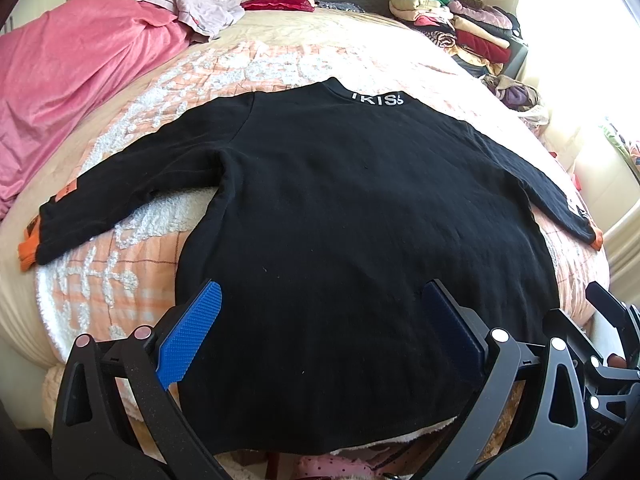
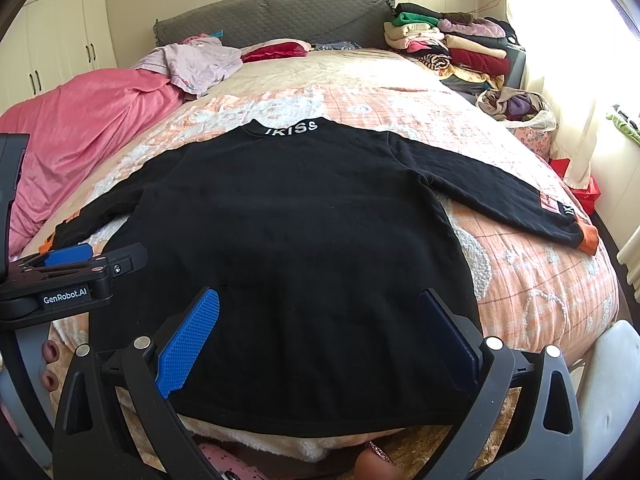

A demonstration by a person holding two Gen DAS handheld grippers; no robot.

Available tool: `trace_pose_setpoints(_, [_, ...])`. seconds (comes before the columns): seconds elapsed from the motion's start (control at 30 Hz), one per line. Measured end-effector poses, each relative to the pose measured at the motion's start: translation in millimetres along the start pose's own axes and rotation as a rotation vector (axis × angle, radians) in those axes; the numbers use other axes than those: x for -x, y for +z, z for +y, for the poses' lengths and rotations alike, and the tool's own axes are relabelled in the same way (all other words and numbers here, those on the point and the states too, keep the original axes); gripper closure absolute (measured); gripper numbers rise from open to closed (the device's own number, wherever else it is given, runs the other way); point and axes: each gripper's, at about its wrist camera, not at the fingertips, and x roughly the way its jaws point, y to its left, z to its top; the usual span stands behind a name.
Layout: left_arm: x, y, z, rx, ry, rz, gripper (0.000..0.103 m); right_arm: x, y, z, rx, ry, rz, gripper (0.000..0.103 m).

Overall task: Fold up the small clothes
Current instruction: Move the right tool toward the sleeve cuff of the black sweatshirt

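Observation:
A black long-sleeved sweater (image 1: pixel 340 208) lies flat on the bed, collar with white letters at the far end, both sleeves spread out, orange cuffs (image 1: pixel 28 248) at the ends. It also shows in the right wrist view (image 2: pixel 304 240). My left gripper (image 1: pixel 320 304) is open and empty, hovering over the sweater's near hem. My right gripper (image 2: pixel 320 308) is open and empty over the hem too. The left gripper also shows at the left of the right wrist view (image 2: pixel 80 260).
The bed carries a peach patterned blanket (image 1: pixel 132 248). A pink quilt (image 1: pixel 68 80) lies at the left. Stacked folded clothes (image 2: pixel 460 48) sit at the far right by the grey headboard (image 2: pixel 280 12). Loose pale garments (image 2: pixel 196 64) lie near the pillows.

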Motion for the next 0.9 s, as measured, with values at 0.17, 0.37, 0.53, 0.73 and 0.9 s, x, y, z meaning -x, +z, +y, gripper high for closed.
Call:
trace_pose_setpoints(0.17, [-0.4,0.3,0.3,-0.001,0.001,0.000,0.008,0.8,0.6,1.4,-0.001,-0.001,-0.006,0.004])
trace_pose_setpoints(0.37, [-2.8,2.3,1.9,0.002,0.004,0.002,0.008,-1.4,5.9,3.7,0.001,0.002,0.004,0.004])
trace_pose_setpoints(0.53, [-4.8,3.9,2.6,0.002,0.006,0.004,0.008,-4.0,9.4,3.0,-0.004,0.010,-0.009,0.004])
trace_pose_setpoints(0.73, [-9.8,9.7,2.7,0.006,0.005,0.006,0.008,-7.2,20.3,-3.2,-0.027,0.022,-0.031,0.004])
trace_pose_setpoints(0.9, [-13.8,14.4,2.2,0.006,0.008,0.009,0.008,-12.8,26.5,-9.2,-0.040,0.013,-0.012,0.004])
